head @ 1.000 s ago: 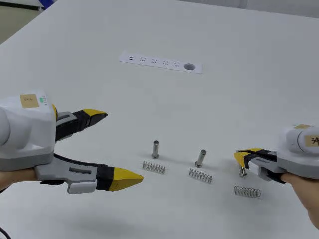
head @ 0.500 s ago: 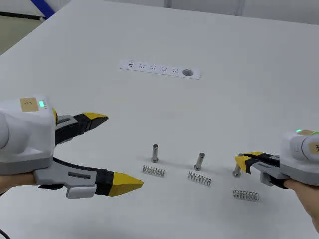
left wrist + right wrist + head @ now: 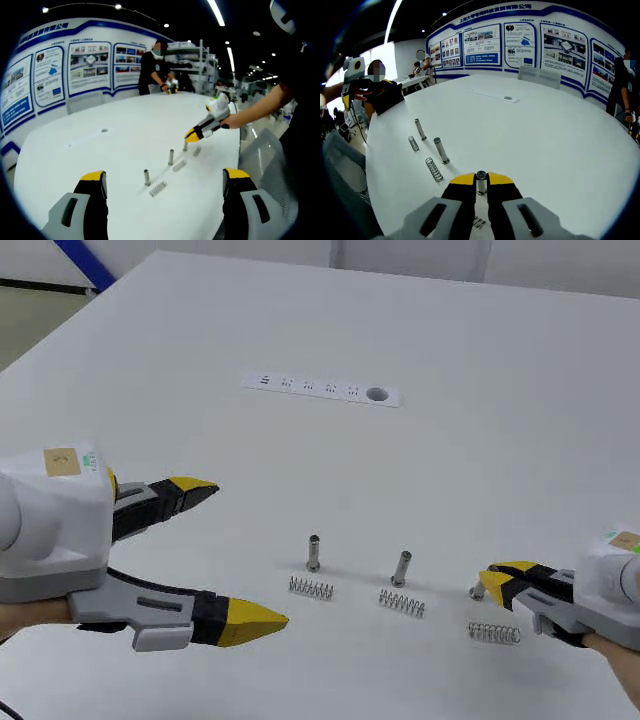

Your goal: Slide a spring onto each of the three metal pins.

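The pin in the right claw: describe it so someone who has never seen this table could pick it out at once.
On the white table, nearer the person than the power strip, three upright metal pins stand in a row. Yours is the rightmost pin. It alone sits between the yellow tips of the right claw, while the middle pin and the left pin stand free.

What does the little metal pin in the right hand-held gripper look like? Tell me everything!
The pin is a short, shiny grey metal rod with a flat round top. It stands upright at the right end of the row of three on the white table. The right hand-held gripper has its yellow-tipped jaws closed on the pin's two sides. No spring is on it; one spring lies close by, not touching it.
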Demonstrator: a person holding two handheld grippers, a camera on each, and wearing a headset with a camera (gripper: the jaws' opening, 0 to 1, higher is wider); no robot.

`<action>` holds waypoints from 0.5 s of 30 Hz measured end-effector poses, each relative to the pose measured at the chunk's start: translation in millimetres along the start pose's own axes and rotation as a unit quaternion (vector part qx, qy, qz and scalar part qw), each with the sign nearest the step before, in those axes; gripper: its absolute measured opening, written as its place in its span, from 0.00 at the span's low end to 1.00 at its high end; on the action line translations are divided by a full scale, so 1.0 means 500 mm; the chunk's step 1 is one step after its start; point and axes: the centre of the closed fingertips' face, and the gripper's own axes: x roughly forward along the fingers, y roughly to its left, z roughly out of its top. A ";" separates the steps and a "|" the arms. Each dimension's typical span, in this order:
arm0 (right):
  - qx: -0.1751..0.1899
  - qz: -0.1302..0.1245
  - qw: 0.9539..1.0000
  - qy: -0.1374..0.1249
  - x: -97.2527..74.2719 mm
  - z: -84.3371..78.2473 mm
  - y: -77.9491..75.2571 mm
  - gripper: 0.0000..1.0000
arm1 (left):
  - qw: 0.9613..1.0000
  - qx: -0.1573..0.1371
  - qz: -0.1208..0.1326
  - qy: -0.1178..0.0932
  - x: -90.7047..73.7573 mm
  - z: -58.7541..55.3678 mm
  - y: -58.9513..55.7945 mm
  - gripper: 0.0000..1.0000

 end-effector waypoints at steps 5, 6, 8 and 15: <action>-0.020 0.005 1.000 -0.001 -0.002 0.001 0.005 0.09 | 1.000 0.002 -0.004 0.002 0.004 0.001 -0.005 0.98; -0.027 0.005 1.000 -0.001 -0.002 0.001 0.006 0.09 | 1.000 0.002 -0.004 0.001 0.005 0.002 -0.006 0.98; -0.033 0.007 0.999 0.000 -0.002 0.001 0.007 0.09 | 1.000 0.002 -0.004 0.001 0.005 0.003 -0.007 0.98; -0.027 0.007 1.000 -0.003 -0.002 0.000 0.006 0.09 | 1.000 0.004 -0.004 0.002 0.000 0.001 -0.011 0.98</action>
